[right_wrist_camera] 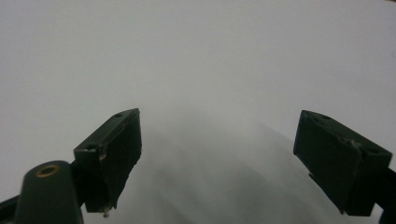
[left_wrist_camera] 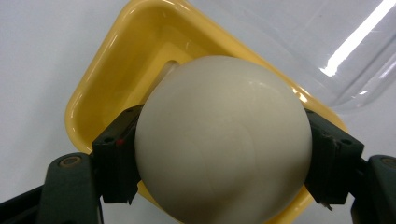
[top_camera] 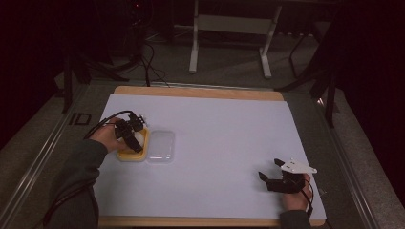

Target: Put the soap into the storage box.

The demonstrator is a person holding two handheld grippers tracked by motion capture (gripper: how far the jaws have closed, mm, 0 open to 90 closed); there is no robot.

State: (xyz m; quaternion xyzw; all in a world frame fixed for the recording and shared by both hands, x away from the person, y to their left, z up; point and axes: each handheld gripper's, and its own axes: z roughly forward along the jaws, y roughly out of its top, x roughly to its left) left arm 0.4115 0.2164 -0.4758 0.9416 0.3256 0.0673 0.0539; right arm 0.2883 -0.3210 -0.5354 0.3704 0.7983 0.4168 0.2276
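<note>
The left gripper [left_wrist_camera: 219,163] has its jaws closed on the white ball [left_wrist_camera: 223,140] at its widest girth, over the yellow tray [left_wrist_camera: 100,93] — smooth, rigid, probably slippery (grip across the middle). The right gripper [right_wrist_camera: 233,163] rests wide open, empty, on the bench [top_camera: 229,138].

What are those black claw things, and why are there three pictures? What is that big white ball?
A person sits at a table and holds a pincer tool, called a gripper, in each hand. One picture comes from a camera up high, looking down. The other two come from small cameras riding on the grippers, so you see each one's two black jaws up close. The left gripper squeezes a white ball between its jaws, over a yellow tray. A clear lid lies right beside the tray. The right gripper holds nothing; its jaws stand wide apart above the bare white tabletop.
</note>
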